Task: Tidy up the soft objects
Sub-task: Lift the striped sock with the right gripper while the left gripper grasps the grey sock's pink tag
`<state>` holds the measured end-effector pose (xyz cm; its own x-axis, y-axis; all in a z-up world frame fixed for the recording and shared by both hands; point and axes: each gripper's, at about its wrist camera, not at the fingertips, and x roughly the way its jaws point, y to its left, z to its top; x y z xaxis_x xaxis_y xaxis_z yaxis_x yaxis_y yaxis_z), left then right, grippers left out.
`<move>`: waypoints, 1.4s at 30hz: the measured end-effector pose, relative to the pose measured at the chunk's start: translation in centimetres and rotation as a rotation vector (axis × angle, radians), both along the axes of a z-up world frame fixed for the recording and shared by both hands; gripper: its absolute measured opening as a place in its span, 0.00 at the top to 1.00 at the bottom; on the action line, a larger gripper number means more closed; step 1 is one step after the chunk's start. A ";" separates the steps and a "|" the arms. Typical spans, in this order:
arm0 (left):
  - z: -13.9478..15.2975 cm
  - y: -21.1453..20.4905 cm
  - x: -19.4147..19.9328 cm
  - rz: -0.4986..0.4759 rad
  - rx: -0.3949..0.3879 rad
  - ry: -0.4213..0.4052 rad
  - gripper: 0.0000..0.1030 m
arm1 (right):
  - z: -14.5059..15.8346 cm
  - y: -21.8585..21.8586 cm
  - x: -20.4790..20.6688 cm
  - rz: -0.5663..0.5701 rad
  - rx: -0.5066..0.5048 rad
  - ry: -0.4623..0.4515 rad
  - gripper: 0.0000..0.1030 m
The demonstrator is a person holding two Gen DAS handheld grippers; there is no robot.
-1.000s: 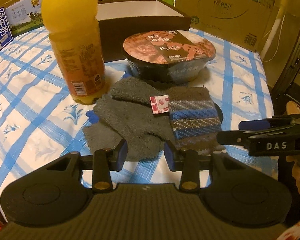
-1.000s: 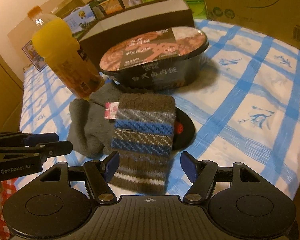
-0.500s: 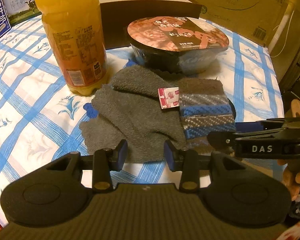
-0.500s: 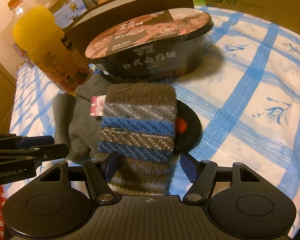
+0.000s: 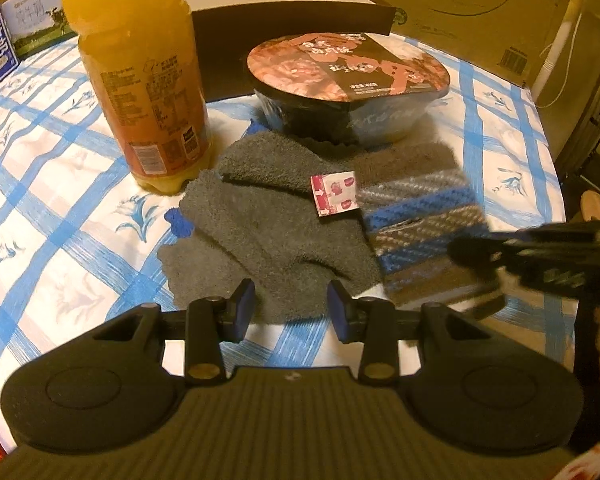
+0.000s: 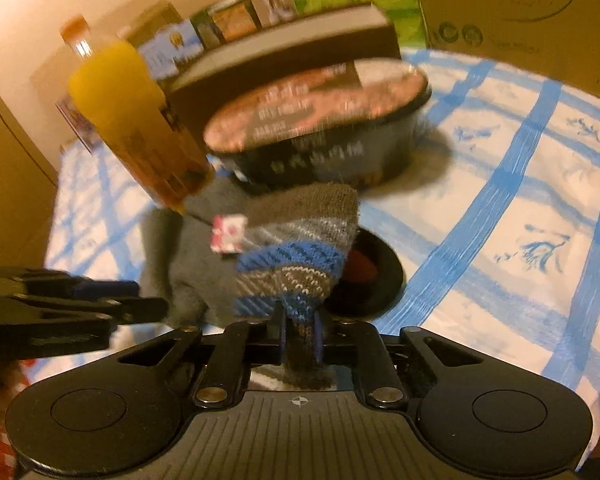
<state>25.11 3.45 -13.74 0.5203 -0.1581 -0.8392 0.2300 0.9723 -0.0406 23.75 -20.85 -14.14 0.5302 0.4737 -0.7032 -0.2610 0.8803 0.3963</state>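
The bench (image 5: 508,120), under its blue-checked white cloth, is carrying everything. Up at twelve o'clock in the left wrist view a dark open box (image 5: 292,20) is sitting, and just in front of it, toward one o'clock, the sealed noodle bowl (image 5: 348,92) is resting. At eleven o'clock the orange juice bottle (image 5: 136,68) is standing upright, its base touching the gray towel (image 5: 268,232). That towel is lying rumpled at the centre, just beyond the left hand-held gripper (image 5: 291,306), whose jaws are standing spread with nothing between them, hovering over the towel's near edge.

Over at three o'clock from the towel, the striped knit sock (image 6: 300,256) is overlapping it, a small red-and-white tag (image 6: 228,234) sticking out at the sock's nine o'clock side. The right hand-held gripper (image 6: 300,330) is closing on the sock's near end, the knit already bunching between the pads while the far end is drooping toward the bowl. A dark round disc (image 6: 372,280) is peeking out at the sock's three o'clock side. The picture is blurring.
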 end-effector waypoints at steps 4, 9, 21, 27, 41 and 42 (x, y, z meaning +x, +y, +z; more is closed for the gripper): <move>0.2 -0.8 0.2 -0.053 0.029 -0.026 0.65 | 1.9 -2.1 -0.8 -0.044 0.038 -0.044 0.88; 0.4 -2.7 1.2 -0.166 0.111 -0.083 0.65 | 2.3 -5.0 -0.6 -0.128 0.040 -0.012 0.88; -1.9 -6.4 3.1 -0.443 0.331 -0.202 0.65 | 0.8 -7.6 -0.4 -0.200 0.081 0.079 0.87; -3.8 -7.2 2.9 -0.515 0.442 -0.261 0.74 | 0.3 -7.6 -0.1 -0.203 0.087 0.099 0.87; -5.7 -8.6 1.0 -0.667 0.640 -0.410 0.72 | 0.0 -7.4 0.1 -0.201 0.093 0.116 0.87; -5.9 -8.6 1.0 -0.677 0.645 -0.412 0.79 | 0.0 -7.4 0.1 -0.202 0.093 0.117 0.87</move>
<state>26.06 -5.17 -19.60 0.7568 -0.1075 -0.6447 0.6174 0.4415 0.6511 23.89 -28.24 -14.12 0.5379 0.4320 -0.7239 -0.0310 0.8683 0.4951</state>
